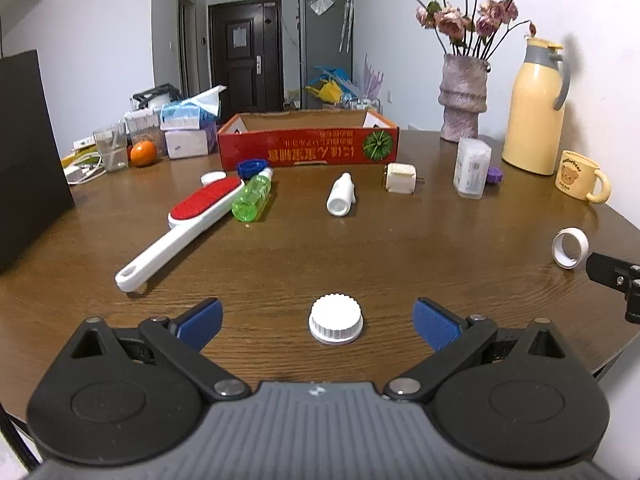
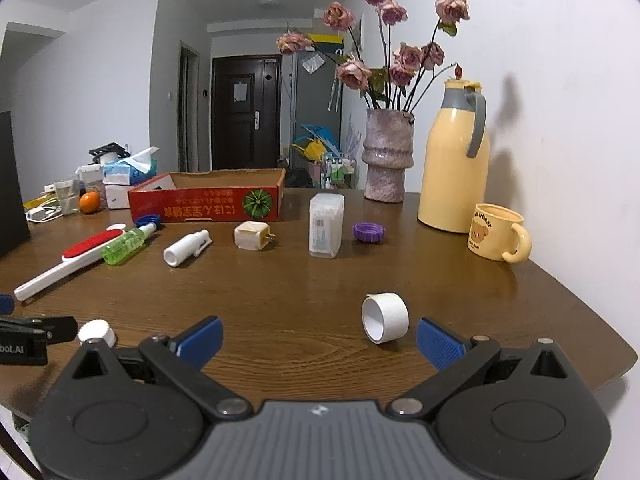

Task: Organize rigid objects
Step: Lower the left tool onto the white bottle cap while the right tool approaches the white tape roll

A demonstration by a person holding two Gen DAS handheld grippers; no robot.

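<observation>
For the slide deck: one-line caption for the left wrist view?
Open left gripper straddles a white ribbed cap on the wooden table; red cardboard box behind.

Box [image 1: 308,148] insides are hidden behind its front wall, and the blue cap [image 1: 250,168] sits half behind the green bottle [image 1: 253,198].

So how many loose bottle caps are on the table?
3: a white cap between the left gripper's fingers, a blue cap by the red box, a purple cap near the mug. Others may hide.
</observation>
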